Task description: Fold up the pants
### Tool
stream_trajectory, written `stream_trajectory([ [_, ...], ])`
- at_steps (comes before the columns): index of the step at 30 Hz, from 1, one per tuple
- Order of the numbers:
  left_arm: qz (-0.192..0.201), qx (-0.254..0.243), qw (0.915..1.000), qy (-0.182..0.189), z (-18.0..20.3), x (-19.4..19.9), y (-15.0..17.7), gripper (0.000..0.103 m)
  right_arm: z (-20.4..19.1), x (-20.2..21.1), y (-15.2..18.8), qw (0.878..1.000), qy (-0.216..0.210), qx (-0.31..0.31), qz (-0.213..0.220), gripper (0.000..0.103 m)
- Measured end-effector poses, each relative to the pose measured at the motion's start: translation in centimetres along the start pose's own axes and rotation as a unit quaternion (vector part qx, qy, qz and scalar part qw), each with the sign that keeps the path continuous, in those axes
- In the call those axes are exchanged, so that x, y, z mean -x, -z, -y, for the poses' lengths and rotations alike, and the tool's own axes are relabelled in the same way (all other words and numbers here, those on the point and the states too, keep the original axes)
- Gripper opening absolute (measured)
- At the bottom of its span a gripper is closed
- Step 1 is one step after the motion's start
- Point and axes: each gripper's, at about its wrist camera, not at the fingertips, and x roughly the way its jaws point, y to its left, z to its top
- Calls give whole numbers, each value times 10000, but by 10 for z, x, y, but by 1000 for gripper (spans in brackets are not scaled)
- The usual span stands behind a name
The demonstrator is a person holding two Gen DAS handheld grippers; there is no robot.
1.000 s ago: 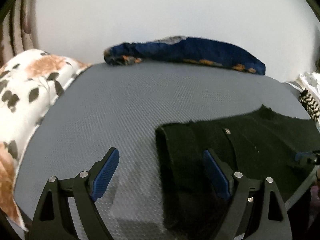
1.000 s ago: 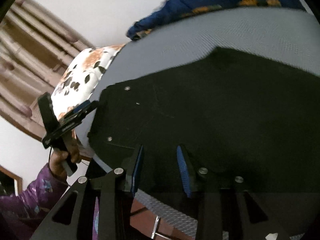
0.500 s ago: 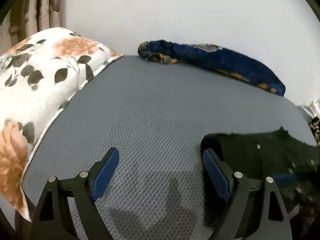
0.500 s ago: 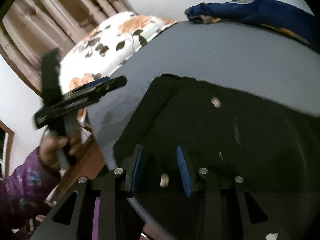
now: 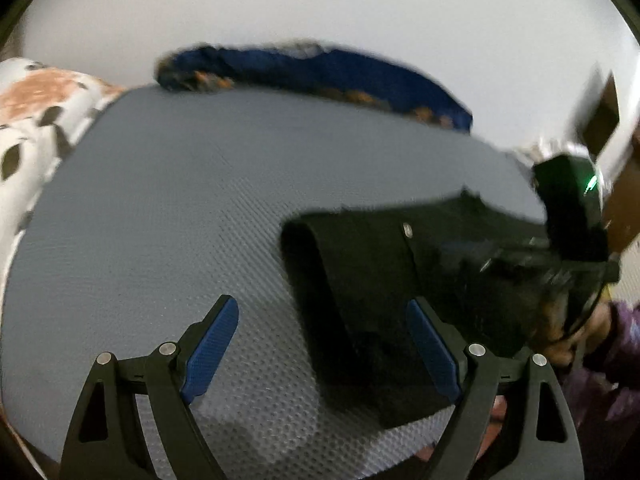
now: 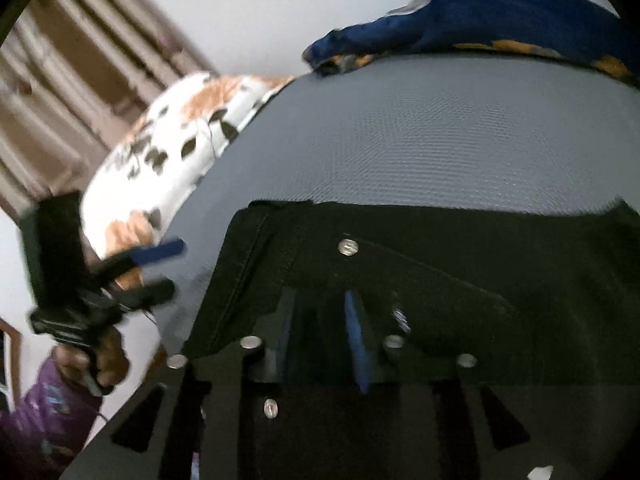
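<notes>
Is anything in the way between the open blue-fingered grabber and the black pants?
Nothing visible is. The left gripper hangs open over the grey mat, and the folded edge of the black pants already lies between its fingers, with only bare mat beside it.

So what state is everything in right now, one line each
Pants: black, lying on the grey mat, left edge folded over.
Left gripper: open, nothing gripped.
Right gripper: jaws narrow, just been closing over the pants; grip unclear.
Blue cloth: bunched at the mat's far edge.
</notes>
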Motion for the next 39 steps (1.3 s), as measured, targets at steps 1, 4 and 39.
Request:
stream_trajectory([
  [1, -113, -89, 9999, 16, 4, -6, -1, 86, 3, 3, -1, 10000, -21, -65, 17, 27],
  [4, -224, -326, 9992, 105, 17, -17, -5, 84, 14, 19, 6, 9997, -16, -232, 71, 30],
  [39, -775, -537, 9955, 89, 38, -53, -11, 29, 34, 15, 26, 9976, -311, -617, -6, 57],
])
